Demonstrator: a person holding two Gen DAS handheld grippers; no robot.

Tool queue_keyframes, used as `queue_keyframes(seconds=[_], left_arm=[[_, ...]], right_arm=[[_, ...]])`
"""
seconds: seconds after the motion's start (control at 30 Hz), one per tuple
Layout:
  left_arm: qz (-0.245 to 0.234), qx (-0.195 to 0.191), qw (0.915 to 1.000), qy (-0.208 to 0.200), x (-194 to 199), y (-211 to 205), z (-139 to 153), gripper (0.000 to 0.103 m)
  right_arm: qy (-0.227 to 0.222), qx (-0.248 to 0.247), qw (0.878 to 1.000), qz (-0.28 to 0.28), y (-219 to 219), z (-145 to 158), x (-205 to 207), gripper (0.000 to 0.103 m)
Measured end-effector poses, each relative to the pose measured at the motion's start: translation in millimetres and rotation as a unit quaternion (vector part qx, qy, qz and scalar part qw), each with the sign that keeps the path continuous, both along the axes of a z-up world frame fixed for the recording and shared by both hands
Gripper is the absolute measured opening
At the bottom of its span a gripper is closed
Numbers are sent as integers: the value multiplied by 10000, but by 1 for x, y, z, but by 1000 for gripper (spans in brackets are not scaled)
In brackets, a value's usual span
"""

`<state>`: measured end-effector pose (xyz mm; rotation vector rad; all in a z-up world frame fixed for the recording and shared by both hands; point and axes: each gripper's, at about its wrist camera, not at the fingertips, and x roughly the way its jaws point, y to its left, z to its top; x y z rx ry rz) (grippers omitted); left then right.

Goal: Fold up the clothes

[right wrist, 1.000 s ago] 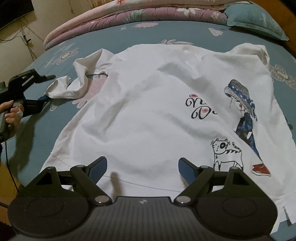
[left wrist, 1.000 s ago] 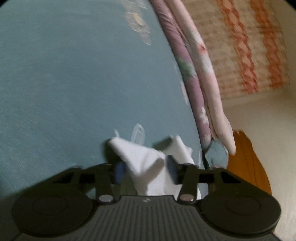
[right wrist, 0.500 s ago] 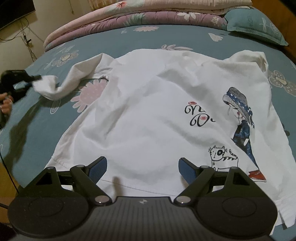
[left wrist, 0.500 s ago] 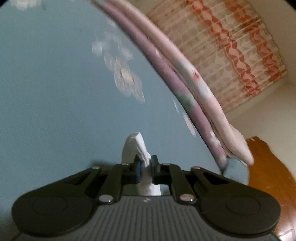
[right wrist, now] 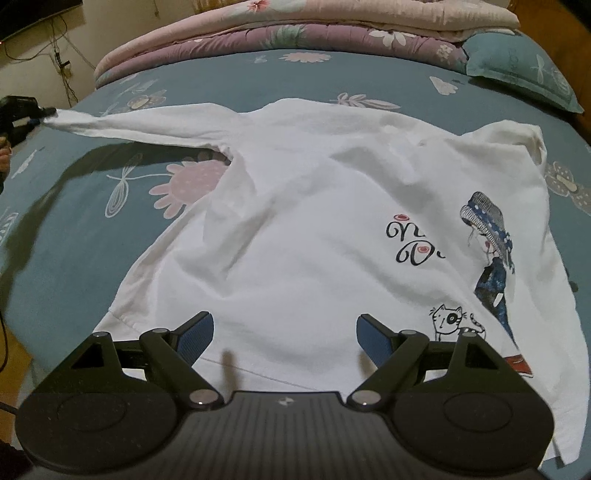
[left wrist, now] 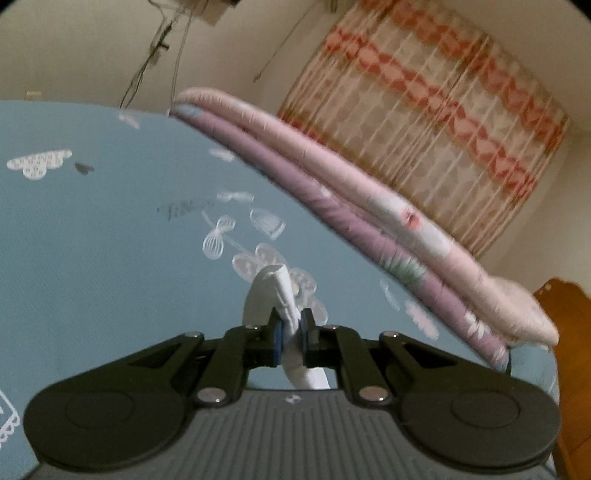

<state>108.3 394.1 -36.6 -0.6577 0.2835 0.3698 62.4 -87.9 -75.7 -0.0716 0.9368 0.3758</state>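
A white long-sleeved shirt [right wrist: 314, 229] with a printed girl and cat lies spread on the blue bed. Its left sleeve [right wrist: 125, 125] is stretched out taut above the sheet toward the far left. My left gripper [left wrist: 291, 332] is shut on the sleeve's cuff [left wrist: 271, 291], which sticks up between the pads; in the right wrist view that left gripper [right wrist: 46, 112] shows at the left edge, in a hand. My right gripper [right wrist: 284, 332] hovers open over the shirt's lower hem, nothing between its fingers.
The blue flowered bed sheet [right wrist: 92, 221] surrounds the shirt. Folded pink and purple quilts [right wrist: 295, 26] lie along the far side, with a teal pillow [right wrist: 517, 66] at the right. A patterned curtain [left wrist: 424, 122] and a wooden headboard [left wrist: 569, 332] stand beyond.
My left gripper closed on the crumpled cuff and lifted it up and outward to the left, pulling the sleeve straight. The right gripper stayed put.
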Motion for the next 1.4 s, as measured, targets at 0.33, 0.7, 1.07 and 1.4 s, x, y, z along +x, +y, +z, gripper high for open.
queue_keyframes(seconds=[0.33,0.7,1.07,1.4], left_arm=[[629,-226,9917,1094,-36,20,-48,15],[3,337,9907,1322,-23,6,-18,29],[-2636,488,9499,1606,57,-150,-23,44],[-4035,-250,8919,2025,53,-266,-64,43]], right_arm=[[23,-30,10000,40,0,0,2,88],[21,22,9999,116,3,0,5,88],[-37,194,9996,-179,-24,0,7,88],[-17,578,9974,-436,-56,-8,5,88]])
